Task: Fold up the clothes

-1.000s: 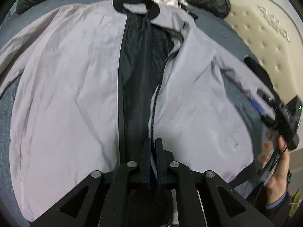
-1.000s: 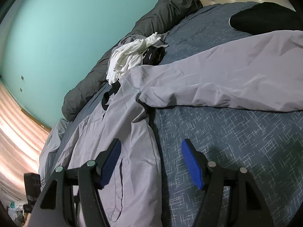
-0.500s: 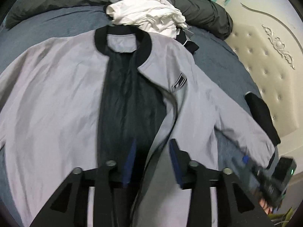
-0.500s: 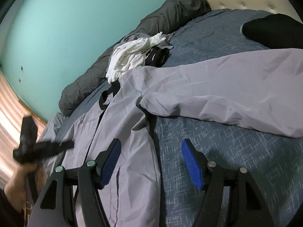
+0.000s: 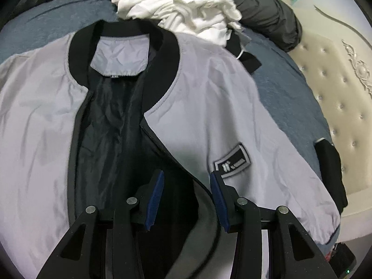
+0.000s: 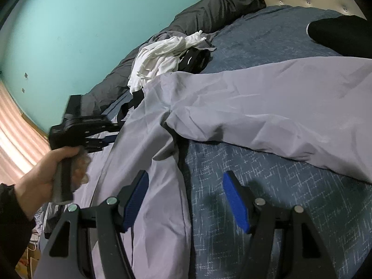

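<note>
Beyond frame, jacket [image 5: 209, 121] hem

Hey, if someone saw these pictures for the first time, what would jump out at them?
A pale grey jacket with a black collar lies spread open across the blue bedspread, showing its dark lining. Just past the collar is a crumpled heap of white clothes. Both hand-held grippers are open and hold nothing: the left hand-held gripper over the zip, the right hand-held gripper beside the outstretched sleeve.

A blue bedspread [image 6: 267, 186] is seen beneath the tool. A tufted cream headboard [image 5: 337, 107] and a teal wall [image 6: 81, 23] are seen beyond.
</note>
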Demonstrator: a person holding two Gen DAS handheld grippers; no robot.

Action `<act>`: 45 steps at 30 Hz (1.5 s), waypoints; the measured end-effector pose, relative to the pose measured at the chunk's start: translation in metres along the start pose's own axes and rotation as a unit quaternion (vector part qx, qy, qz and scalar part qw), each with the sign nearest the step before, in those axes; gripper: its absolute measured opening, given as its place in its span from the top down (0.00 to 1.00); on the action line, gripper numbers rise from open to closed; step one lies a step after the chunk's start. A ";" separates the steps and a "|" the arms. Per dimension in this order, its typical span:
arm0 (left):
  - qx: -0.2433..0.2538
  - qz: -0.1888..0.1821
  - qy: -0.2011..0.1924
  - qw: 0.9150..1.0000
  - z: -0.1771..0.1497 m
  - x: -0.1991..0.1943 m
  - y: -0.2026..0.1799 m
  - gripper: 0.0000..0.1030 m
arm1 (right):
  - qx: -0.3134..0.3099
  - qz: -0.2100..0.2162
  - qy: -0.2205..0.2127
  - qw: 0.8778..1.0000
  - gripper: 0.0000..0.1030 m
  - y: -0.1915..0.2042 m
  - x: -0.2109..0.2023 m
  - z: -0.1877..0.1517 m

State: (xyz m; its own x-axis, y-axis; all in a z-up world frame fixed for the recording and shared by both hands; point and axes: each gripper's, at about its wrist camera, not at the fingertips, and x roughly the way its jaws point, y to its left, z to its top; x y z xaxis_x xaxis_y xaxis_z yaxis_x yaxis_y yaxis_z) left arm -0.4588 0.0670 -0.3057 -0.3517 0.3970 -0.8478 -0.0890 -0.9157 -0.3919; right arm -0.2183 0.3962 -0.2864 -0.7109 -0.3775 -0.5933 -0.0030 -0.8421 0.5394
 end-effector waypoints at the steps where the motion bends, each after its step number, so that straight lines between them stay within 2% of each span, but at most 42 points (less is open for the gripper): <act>1: -0.002 0.000 0.002 1.000 0.000 0.004 0.001 0.64 | -0.001 0.000 -0.001 1.000 0.35 -0.001 -0.001 0.001; 3: 0.002 0.003 0.002 1.000 0.001 0.007 0.002 0.82 | 0.002 0.003 -0.005 1.000 0.35 -0.002 -0.002 0.002; 6: 0.012 0.013 -0.003 1.000 0.003 0.005 0.001 0.96 | 0.006 0.001 -0.008 1.000 0.35 -0.005 -0.003 0.002; 11: 0.059 0.080 -0.048 0.994 0.021 -0.029 -0.004 0.97 | 0.011 0.002 -0.008 1.000 0.35 -0.007 -0.004 0.002; 15: 0.089 0.139 -0.065 0.984 0.039 -0.048 0.001 0.97 | 0.010 0.005 -0.008 1.000 0.35 -0.006 -0.005 0.002; 20: 0.081 0.166 -0.051 0.982 0.047 -0.044 0.023 0.97 | 0.012 0.007 -0.007 1.000 0.35 -0.007 -0.004 0.002; 25: 0.065 0.155 -0.038 0.985 0.040 -0.030 0.036 0.94 | 0.008 0.007 -0.004 1.000 0.35 -0.007 -0.003 0.001; 26: 0.067 0.156 -0.045 0.984 0.037 -0.033 0.037 0.82 | 0.006 0.007 -0.003 1.000 0.35 -0.007 -0.003 0.001; 27: 0.069 0.156 -0.050 0.984 0.036 -0.037 0.038 0.67 | 0.006 0.007 -0.003 1.000 0.35 -0.007 -0.004 0.001; 28: 0.069 0.150 -0.054 0.985 0.033 -0.042 0.040 0.64 | 0.006 0.007 -0.003 1.000 0.35 -0.007 -0.003 0.002; 32: 0.065 0.134 -0.052 0.988 0.018 -0.064 0.050 0.64 | 0.006 0.008 -0.002 1.000 0.35 -0.007 -0.001 0.003; 36: 0.055 0.120 -0.050 0.990 -0.013 -0.094 0.063 0.64 | 0.003 0.009 -0.003 1.000 0.35 -0.003 -0.001 0.003; 45: 0.030 0.121 -0.075 0.989 -0.115 -0.169 0.107 0.64 | -0.013 0.010 -0.006 1.000 0.35 0.011 -0.004 -0.001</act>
State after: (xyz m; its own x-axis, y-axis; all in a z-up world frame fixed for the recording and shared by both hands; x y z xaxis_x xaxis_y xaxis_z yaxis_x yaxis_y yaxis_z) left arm -0.3018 -0.0908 -0.2457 -0.5027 0.1563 -0.8502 -0.0382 -0.9866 -0.1588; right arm -0.2147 0.3881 -0.2788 -0.7192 -0.3894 -0.5755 0.0293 -0.8445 0.5347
